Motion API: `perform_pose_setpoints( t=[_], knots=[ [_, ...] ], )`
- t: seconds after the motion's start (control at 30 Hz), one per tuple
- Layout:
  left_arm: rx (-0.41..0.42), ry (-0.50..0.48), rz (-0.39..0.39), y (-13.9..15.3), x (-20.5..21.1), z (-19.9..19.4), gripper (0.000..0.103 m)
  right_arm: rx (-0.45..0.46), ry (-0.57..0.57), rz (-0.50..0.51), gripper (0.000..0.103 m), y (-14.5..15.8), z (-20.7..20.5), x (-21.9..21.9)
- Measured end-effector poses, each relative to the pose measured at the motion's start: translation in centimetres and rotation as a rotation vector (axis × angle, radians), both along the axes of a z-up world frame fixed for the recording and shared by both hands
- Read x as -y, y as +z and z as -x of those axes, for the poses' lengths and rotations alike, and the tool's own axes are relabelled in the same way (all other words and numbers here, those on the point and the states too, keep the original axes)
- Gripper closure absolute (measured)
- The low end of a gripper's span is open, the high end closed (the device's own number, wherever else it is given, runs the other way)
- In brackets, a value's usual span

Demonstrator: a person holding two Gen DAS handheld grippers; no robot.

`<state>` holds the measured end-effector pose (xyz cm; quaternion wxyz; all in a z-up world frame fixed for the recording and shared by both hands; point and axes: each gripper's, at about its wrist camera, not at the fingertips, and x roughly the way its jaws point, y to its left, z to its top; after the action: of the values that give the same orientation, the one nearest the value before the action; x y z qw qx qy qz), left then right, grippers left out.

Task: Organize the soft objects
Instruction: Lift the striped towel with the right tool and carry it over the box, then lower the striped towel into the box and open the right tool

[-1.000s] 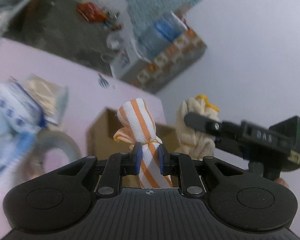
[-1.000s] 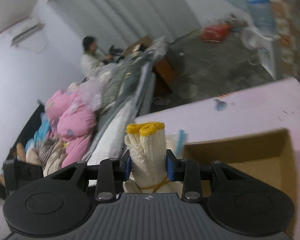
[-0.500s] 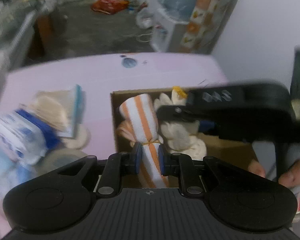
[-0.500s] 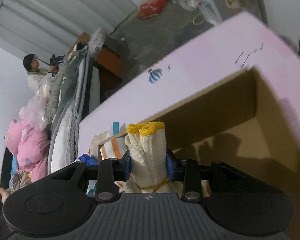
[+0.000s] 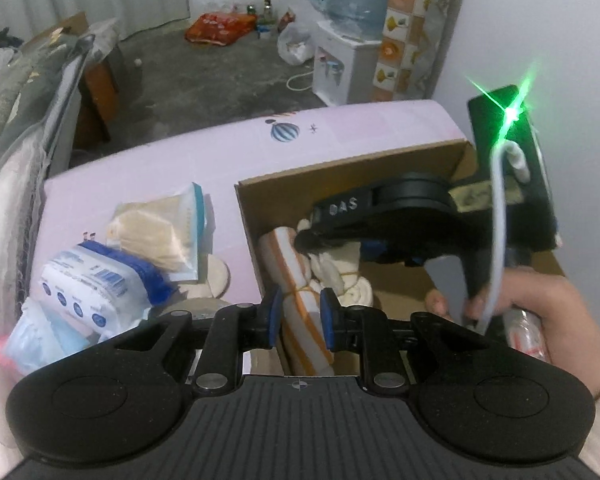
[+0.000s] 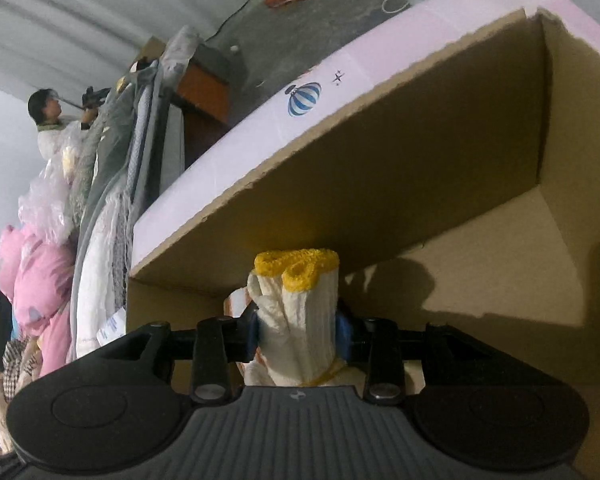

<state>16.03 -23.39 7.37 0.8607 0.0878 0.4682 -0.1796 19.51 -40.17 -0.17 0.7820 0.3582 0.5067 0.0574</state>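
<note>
My left gripper [image 5: 298, 316] is shut on a rolled orange-and-white striped towel [image 5: 296, 276] tied with a band, held inside the open cardboard box [image 5: 340, 168] at its left wall. My right gripper [image 6: 298, 334] is shut on a rolled pair of white knit gloves with yellow cuffs [image 6: 304, 312], low inside the same box [image 6: 420, 152]. In the left wrist view the right gripper [image 5: 340, 240] sits just right of the towel with the gloves [image 5: 340, 276] under it. A sliver of the striped towel [image 6: 236, 304] shows left of the gloves.
The box stands on a pink table [image 5: 180, 168]. Left of the box lie a blue-and-white tissue pack [image 5: 96, 280], a clear bag with beige cloth [image 5: 164, 232] and round pads [image 5: 216, 276]. Bedding is piled beyond the table's left edge [image 6: 40, 280]. A wall stands at the right.
Both grippers have come down from above the table into the box, each still holding its roll. The towel and gloves now sit side by side inside the box.
</note>
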Motion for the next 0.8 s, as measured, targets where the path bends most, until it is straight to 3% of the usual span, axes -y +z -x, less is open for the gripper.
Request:
perform_pose_setpoints(
  t=[0.17,0.4,0.43,0.57,0.63,0.8],
  knots=[
    [-0.026,-0.017,0.000,-0.2,0.1,0.0,0.083,-0.020,0.059,0.077,0.057,0.9,-0.1,-0.3],
    [0.027,-0.054,-0.035,0.8,0.4,1.4,0.082,0.025,0.091,0.145,0.057,4.2,1.7,0.8],
    [0.021,-0.066,-0.038,0.8,0.6,1.7,0.082,0.028,0.097,0.139,0.059,4.4,2.0,1.0],
    [-0.022,-0.109,-0.034,0.1,1.3,2.0,0.087,0.018,0.106,0.107,0.093,3.5,1.8,1.2],
    [-0.022,-0.120,-0.055,-0.4,1.8,1.9,0.091,-0.003,0.094,0.107,0.096,2.5,1.7,1.4],
    [-0.035,-0.123,-0.066,-1.1,2.0,1.2,0.092,-0.022,0.086,0.056,0.097,0.8,0.9,1.4]
  ],
)
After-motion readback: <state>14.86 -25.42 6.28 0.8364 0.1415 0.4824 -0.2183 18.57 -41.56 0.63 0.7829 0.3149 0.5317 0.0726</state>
